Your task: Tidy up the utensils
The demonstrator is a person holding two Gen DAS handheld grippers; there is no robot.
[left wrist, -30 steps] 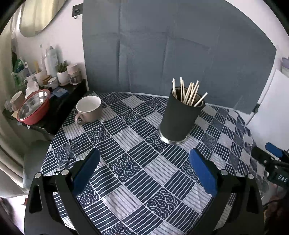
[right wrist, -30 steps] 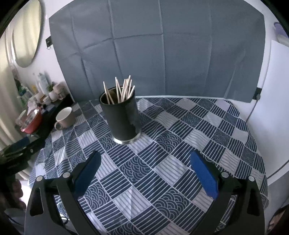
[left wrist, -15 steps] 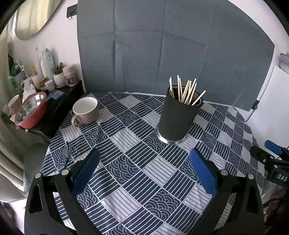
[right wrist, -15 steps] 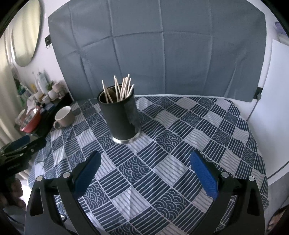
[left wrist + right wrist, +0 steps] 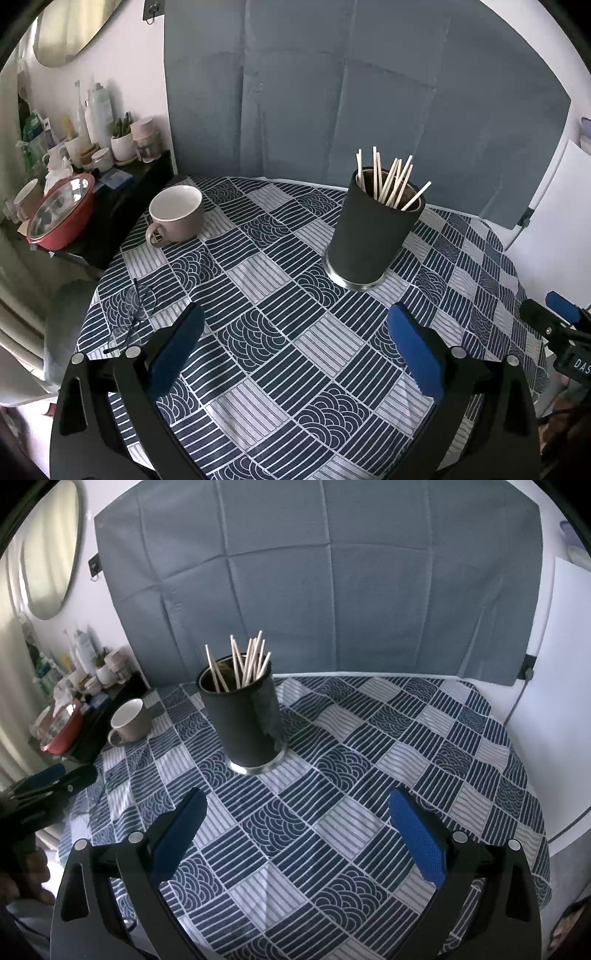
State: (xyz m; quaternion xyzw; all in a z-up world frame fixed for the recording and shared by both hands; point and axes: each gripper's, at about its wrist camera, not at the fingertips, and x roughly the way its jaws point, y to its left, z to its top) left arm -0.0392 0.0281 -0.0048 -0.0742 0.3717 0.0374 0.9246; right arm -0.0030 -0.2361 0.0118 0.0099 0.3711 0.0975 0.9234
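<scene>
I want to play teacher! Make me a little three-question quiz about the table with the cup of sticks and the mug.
1. True or false: the chopsticks stand inside the black holder.
2. What is each hand-held gripper doing? A) squeezing the mug B) open and holding nothing C) holding a chopstick
3. Fill in the gap: the beige mug sits near the ____ edge of the checked tablecloth, seen from the left wrist camera.

Key
1. True.
2. B: the left hand-held gripper and the right hand-held gripper are both open and empty.
3. Left.
</scene>
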